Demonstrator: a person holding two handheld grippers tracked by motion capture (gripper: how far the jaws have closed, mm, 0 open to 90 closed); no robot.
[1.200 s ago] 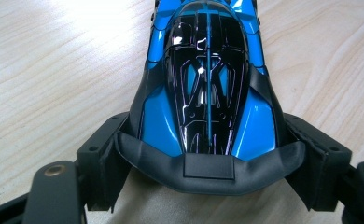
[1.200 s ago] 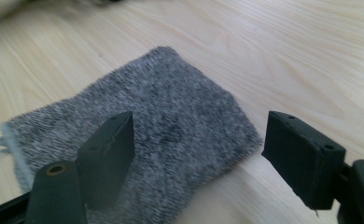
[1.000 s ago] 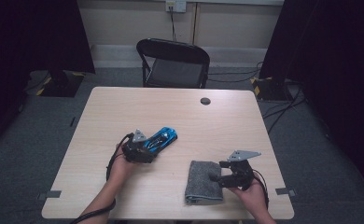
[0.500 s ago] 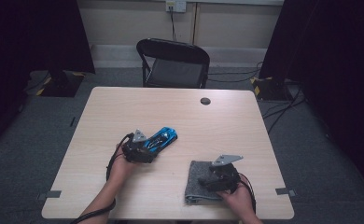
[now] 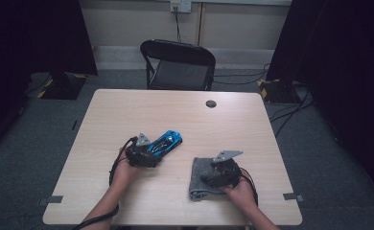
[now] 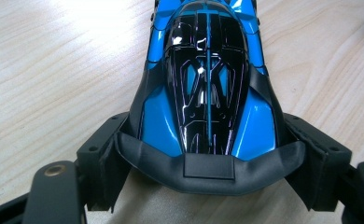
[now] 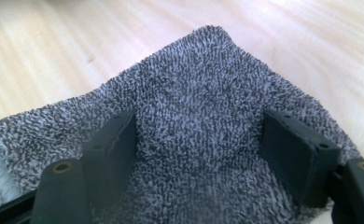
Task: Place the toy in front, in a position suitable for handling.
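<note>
Item 1: glossy blue and black toy racing car point(image 6: 207, 79), on the pale wooden worktop point(image 5: 185, 115) left of centre, nose pointing away from me. My left gripper point(image 5: 143, 154) has its fingers point(image 6: 106, 158) clenched on the car's rear flanks, just ahead of the black tail wing.

Item 2: folded grey terry cloth point(image 7: 189, 121), on the worktop near the front edge, well apart from the car to its right. My right gripper point(image 5: 219, 173) sits over it, fingers point(image 7: 117, 140) released, spread and pressing down into the pile; they have just been opening a little.

Item 3: small round black disc point(image 5: 211, 103), far side of worktop.

Item 4: black folding chair point(image 5: 178, 64), beyond worktop.
</note>
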